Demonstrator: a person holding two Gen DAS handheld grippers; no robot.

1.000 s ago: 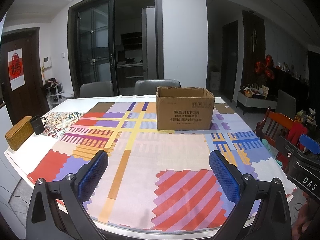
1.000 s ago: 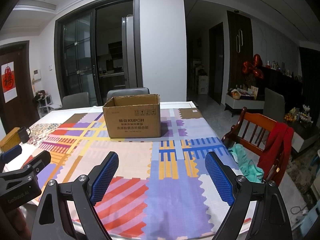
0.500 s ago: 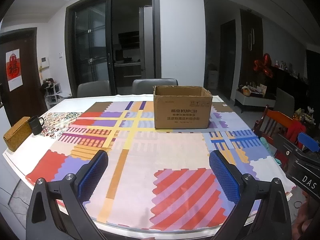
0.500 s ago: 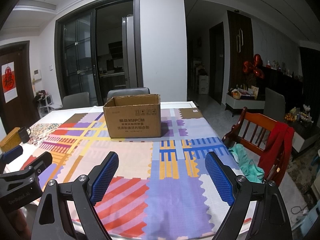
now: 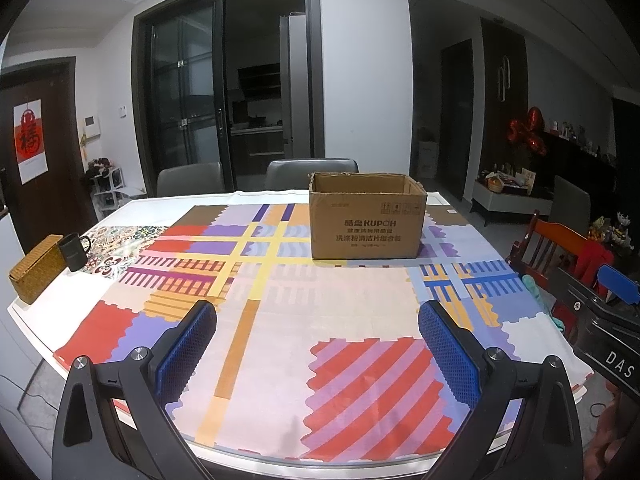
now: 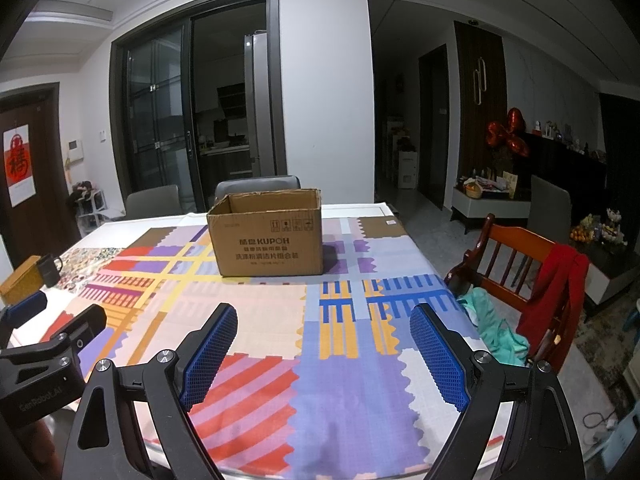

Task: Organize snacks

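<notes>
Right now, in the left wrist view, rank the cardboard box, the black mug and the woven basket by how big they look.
1. cardboard box, clearly the largest.
2. woven basket, at the table's left edge.
3. black mug, smallest, right beside the basket.
The basket is cut short by its angle, so its true size stays unsure.

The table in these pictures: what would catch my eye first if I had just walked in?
Probably the open cardboard box, standing alone toward the far side of the table on a bright patchwork tablecloth. In front, two open grippers with blue pads, the left gripper and the right gripper, hang over the near edge holding nothing. A black mug stands beside a woven basket at the left edge.
</notes>
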